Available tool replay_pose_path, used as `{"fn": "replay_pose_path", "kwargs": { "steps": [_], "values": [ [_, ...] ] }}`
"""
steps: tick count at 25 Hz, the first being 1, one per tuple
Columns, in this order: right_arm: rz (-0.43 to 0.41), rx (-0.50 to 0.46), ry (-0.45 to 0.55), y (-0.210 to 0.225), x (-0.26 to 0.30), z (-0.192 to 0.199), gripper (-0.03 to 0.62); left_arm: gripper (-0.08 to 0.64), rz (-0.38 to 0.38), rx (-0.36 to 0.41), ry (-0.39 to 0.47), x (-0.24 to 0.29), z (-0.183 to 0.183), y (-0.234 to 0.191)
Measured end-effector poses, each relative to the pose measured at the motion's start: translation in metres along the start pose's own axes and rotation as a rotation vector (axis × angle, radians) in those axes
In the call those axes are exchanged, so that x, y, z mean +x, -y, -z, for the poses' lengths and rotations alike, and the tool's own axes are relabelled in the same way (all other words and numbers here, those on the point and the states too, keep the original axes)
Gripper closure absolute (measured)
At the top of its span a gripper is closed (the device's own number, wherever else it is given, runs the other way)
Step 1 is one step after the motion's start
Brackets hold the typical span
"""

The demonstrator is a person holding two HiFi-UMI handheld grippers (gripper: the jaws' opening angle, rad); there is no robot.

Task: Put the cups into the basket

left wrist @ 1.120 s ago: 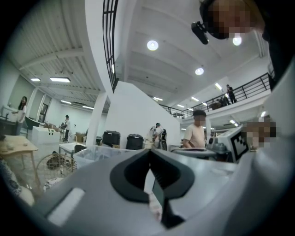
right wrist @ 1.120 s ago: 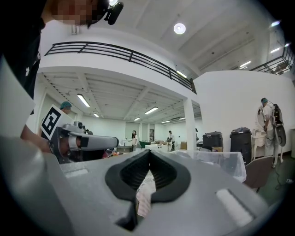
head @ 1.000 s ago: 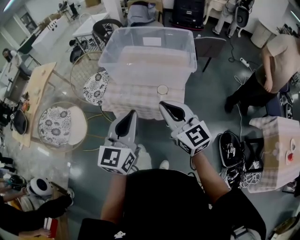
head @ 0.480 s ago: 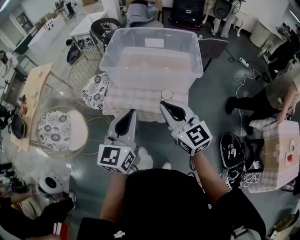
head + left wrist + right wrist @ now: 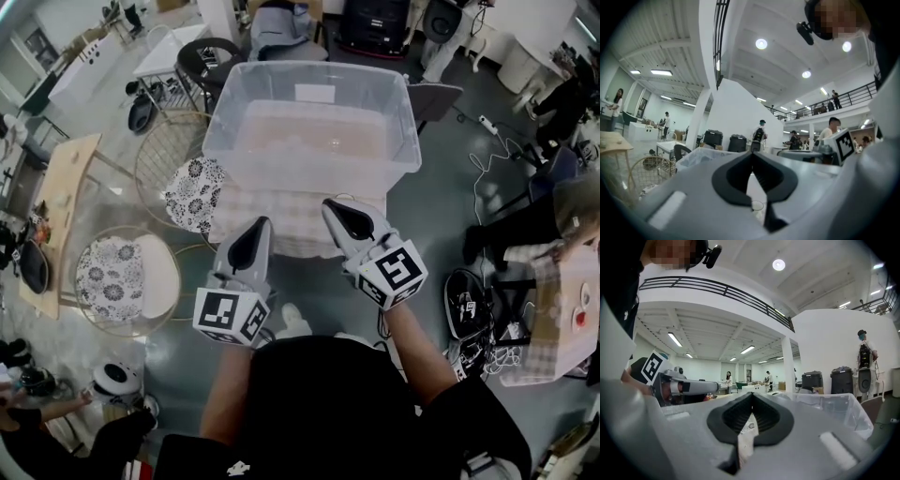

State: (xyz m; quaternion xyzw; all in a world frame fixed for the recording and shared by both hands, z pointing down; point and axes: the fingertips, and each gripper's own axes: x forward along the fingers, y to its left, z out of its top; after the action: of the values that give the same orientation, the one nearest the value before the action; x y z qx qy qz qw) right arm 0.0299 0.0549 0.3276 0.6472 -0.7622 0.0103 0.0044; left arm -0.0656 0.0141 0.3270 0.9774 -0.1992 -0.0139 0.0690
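Cup (image 5: 757, 206) ungripped, glimpsed low through the slot under the left gripper (image 5: 751, 153), pads pressed together on nothing. Right gripper (image 5: 751, 394) likewise closed and empty, tips just short of that cup on the checked tablecloth (image 5: 267, 211). Beyond it, clear plastic bin (image 5: 309, 122). Since a second ago: cloth, cup and bin nearer both tips, cup now nearly hidden behind the right one.

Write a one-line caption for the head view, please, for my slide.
The left gripper and right gripper, both shut and empty, point at a clear plastic bin on a cloth-covered table.
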Motion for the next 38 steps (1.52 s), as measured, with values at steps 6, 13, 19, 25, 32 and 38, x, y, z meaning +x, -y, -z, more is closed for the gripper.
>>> {"fn": "replay_pose_path", "kwargs": {
  "steps": [6,13,19,25,32,38],
  "values": [
    [0.049,-0.004,-0.020,0.013,0.023,0.006,0.592,0.554,0.029,-0.015,-0.006,0.017,0.001,-0.024],
    [0.099,-0.008,-0.036,0.023,0.044,0.006,0.592,0.554,0.062,-0.036,-0.012,0.030,0.001,-0.048],
    [0.152,-0.016,-0.073,0.034,0.050,0.017,0.592,0.554,0.086,-0.053,-0.008,0.035,0.003,-0.065],
    [0.199,-0.011,-0.128,0.055,0.041,0.031,0.592,0.554,0.107,-0.084,-0.012,0.049,0.008,-0.064],
    [0.209,-0.014,-0.139,0.088,0.033,0.040,0.592,0.554,0.117,-0.094,-0.016,0.082,0.010,-0.054],
    [0.162,-0.038,-0.196,0.115,0.031,0.067,0.592,0.554,0.102,-0.073,-0.023,0.113,0.012,-0.047]
  ]
}}
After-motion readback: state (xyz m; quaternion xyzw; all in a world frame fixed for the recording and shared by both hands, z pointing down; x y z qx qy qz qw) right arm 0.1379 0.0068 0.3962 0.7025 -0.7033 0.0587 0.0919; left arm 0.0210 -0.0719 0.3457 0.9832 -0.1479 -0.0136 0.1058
